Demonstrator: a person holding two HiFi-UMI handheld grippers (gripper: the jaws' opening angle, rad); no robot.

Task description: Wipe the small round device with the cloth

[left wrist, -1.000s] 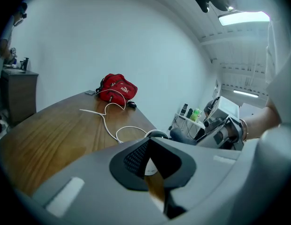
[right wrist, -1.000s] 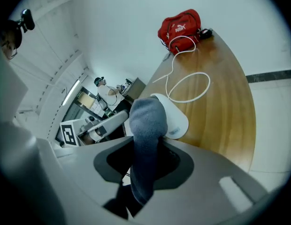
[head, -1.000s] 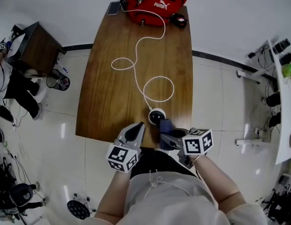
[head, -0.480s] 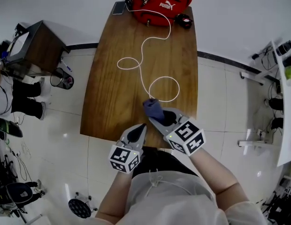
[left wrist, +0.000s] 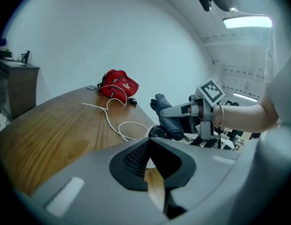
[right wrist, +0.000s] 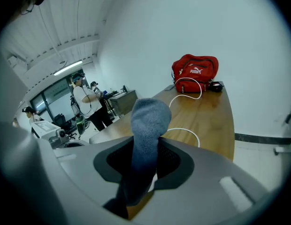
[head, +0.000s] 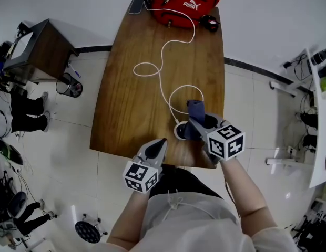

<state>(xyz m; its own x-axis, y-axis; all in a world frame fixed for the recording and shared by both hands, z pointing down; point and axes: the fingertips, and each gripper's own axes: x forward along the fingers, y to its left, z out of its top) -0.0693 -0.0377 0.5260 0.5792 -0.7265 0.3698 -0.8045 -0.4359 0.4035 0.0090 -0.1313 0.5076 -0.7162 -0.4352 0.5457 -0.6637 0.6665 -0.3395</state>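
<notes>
Cloth [right wrist: 148, 125], blue-grey knitted, juts lengthwise toward frame top from the clamping right gripper [head: 197, 122]; left gripper [head: 160, 142] sits closed.

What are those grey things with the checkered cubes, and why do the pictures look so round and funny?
They are hand-held tools with two fingers, one in each of a person's hands. One picture comes from a camera on the person's head, looking down; the other two from cameras on the tools. On the wooden table lie a red bag, a white cable and a small round device. The right gripper holds a blue cloth by the device. The left gripper is shut and empty.
</notes>
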